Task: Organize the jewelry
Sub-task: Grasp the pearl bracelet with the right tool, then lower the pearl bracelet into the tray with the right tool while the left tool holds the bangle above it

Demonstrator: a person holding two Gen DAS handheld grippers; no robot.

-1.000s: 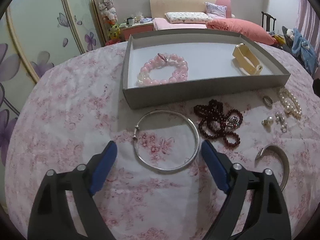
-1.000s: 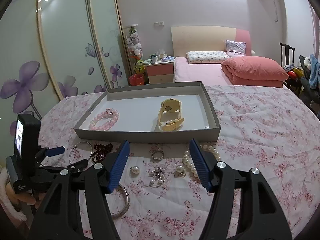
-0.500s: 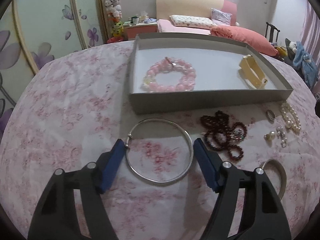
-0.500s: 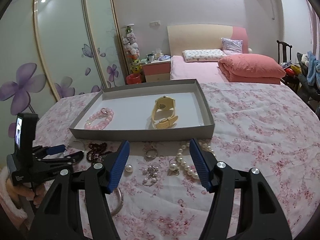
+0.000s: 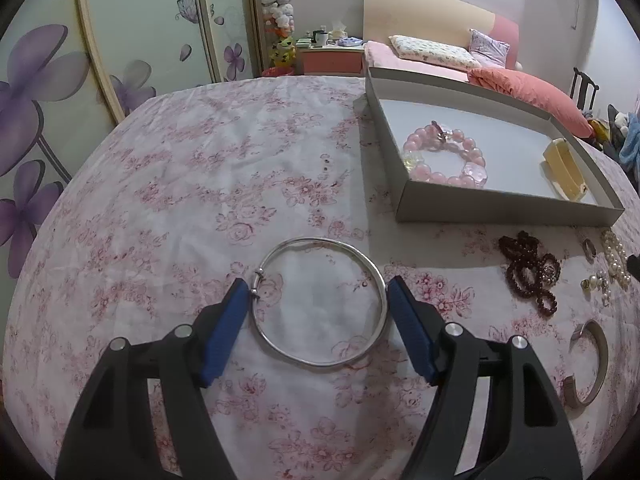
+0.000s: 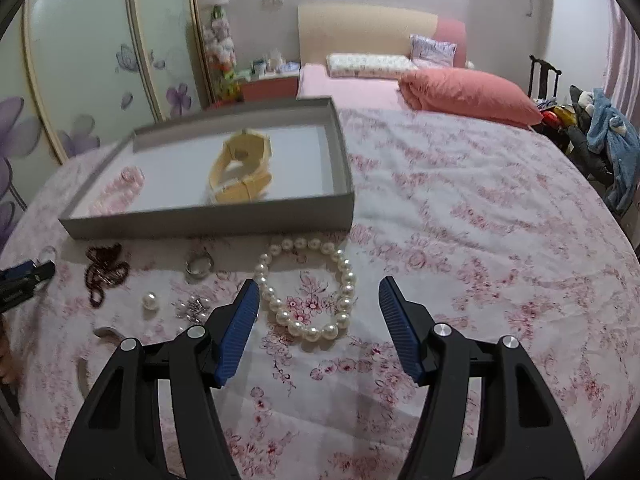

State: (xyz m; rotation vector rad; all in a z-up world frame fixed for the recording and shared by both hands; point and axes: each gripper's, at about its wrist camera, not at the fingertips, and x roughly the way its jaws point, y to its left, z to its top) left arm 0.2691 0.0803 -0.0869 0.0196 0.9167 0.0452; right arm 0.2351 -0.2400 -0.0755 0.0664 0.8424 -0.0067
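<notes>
A pink floral cloth [image 5: 200, 200] covers the tabletop and carries everything. On it sits a shallow grey tray [image 5: 500, 208], evidently the collecting place, since a pink bead bracelet [image 5: 446, 156] and a cream wristwatch [image 6: 240, 172] already lie inside. The pieces not yet sorted are spread in front of the tray's near wall.

The silver bangle [image 5: 320, 302] lies flat on the cloth, and the left gripper [image 5: 318, 320] has its jaws closed in on it, a blue pad against each side of the hoop, probably gripping it across its width for the lift into the tray. The pearl bracelet [image 6: 308, 288] lies just in front of the tray; the right gripper [image 6: 318, 320] brackets it with jaws spread and clear of the beads, having just been opening a little.

Smaller pieces lie loose nearby: a dark red bead strand [image 5: 528, 272], a silver cuff [image 5: 588, 364], a ring [image 6: 198, 266] and a single pearl [image 6: 150, 301].
</notes>
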